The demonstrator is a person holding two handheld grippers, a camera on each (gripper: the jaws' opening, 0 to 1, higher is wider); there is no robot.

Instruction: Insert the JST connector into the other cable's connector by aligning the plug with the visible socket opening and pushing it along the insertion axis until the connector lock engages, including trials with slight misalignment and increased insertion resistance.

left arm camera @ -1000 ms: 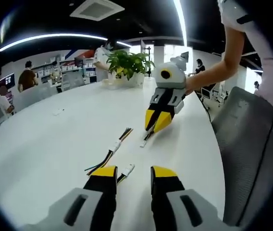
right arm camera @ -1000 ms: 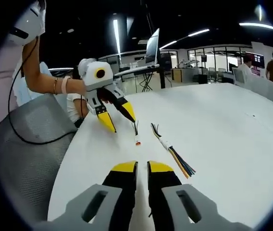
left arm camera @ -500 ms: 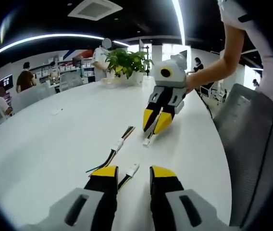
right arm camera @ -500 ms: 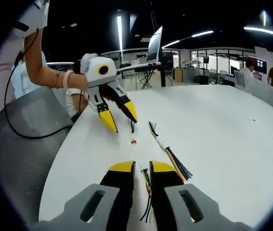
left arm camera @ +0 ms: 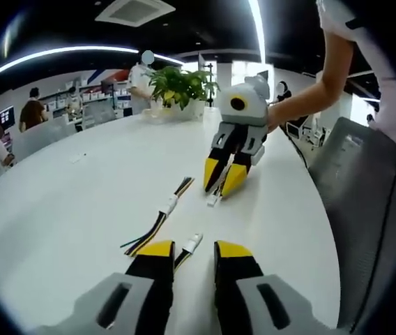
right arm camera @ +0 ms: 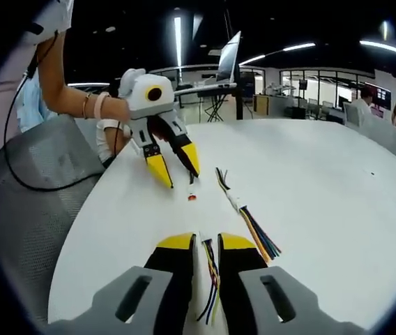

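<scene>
On the smooth white round bench (left arm camera: 79,202), three thin multicoloured cables were seen. The left hand-held gripper (left arm camera: 189,249) was held open around one white plug (left arm camera: 192,243). The right hand-held gripper (right arm camera: 206,241) was narrowly parted around wires (right arm camera: 210,279), closer than before. Open room was left beyond.

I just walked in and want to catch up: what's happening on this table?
A person is working toward joining two JST cables with a handheld gripper in each hand. The left gripper is open, its jaws straddling one cable's white connector. The right gripper has its jaws astride the other cable's wires; whether it grips is unclear. A third cable lies between them on the white table. Nothing is mated yet.
</scene>
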